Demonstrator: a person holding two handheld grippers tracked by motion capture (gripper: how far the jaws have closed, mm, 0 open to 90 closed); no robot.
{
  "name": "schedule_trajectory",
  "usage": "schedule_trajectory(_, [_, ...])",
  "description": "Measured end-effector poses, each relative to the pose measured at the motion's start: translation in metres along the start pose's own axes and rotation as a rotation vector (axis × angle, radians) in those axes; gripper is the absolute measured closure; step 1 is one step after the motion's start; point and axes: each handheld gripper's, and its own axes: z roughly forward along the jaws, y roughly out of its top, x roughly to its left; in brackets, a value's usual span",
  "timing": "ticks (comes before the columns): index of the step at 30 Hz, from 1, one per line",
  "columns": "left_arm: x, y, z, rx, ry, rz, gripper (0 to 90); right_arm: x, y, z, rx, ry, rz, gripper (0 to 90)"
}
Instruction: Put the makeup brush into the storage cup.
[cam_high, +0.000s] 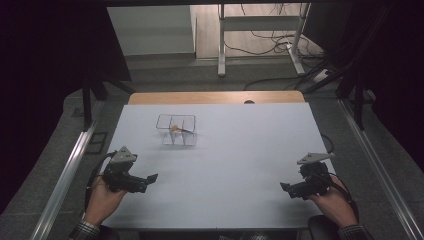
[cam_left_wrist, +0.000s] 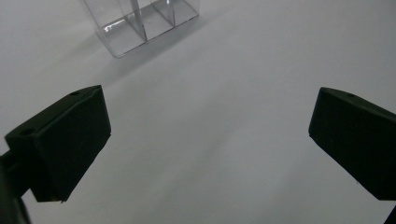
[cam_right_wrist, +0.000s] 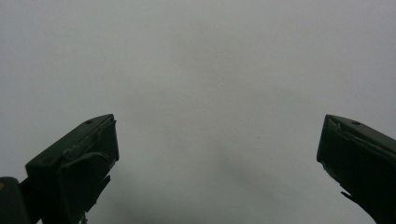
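Note:
A clear plastic box with several compartments (cam_high: 176, 129) stands on the white table (cam_high: 235, 150), left of centre toward the back. Something small and orange (cam_high: 175, 128) lies in its middle part. In the left gripper view the box's near end (cam_left_wrist: 140, 25) shows at the top. My left gripper (cam_high: 149, 181) rests at the table's front left, open, jaws wide apart with nothing between them (cam_left_wrist: 208, 135). At the front right, my right gripper (cam_high: 286, 189) is likewise open over bare table (cam_right_wrist: 217, 154).
A strip of wooden tabletop (cam_high: 215, 97) runs along the far edge. Beyond it stand a white metal frame (cam_high: 260, 30) and loose cables on the floor (cam_high: 270, 42). Metal rails (cam_high: 65, 175) flank the table on both sides.

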Motion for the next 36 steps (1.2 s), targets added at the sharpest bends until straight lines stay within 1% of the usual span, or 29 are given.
schedule_trajectory(2, [0.002,-0.003,-0.002,0.005,0.007,0.0,0.0,0.0,0.0,0.0,0.0,0.001,0.002,0.0])
schedule_trajectory(5, [0.004,-0.009,-0.006,0.016,0.022,-0.011,0.0,0.0,0.0,0.0,0.0,0.001,0.002,0.0])
schedule_trajectory(13, [0.01,-0.021,-0.013,0.019,0.042,-0.039,0.0,0.0,0.0,0.0,0.004,-0.002,-0.001,0.0])
schedule_trajectory(19, [0.012,-0.027,-0.016,0.021,0.049,-0.045,0.0,0.0,0.0,0.0,0.002,0.0,0.005,0.0])
schedule_trajectory(26, [0.015,-0.033,-0.019,0.021,0.056,-0.062,0.0,0.0,0.0,0.0,0.004,0.0,0.005,0.0])
schedule_trajectory(36, [0.019,-0.043,-0.024,0.038,0.071,-0.079,0.0,0.0,0.0,0.0,0.005,-0.001,0.004,0.0])
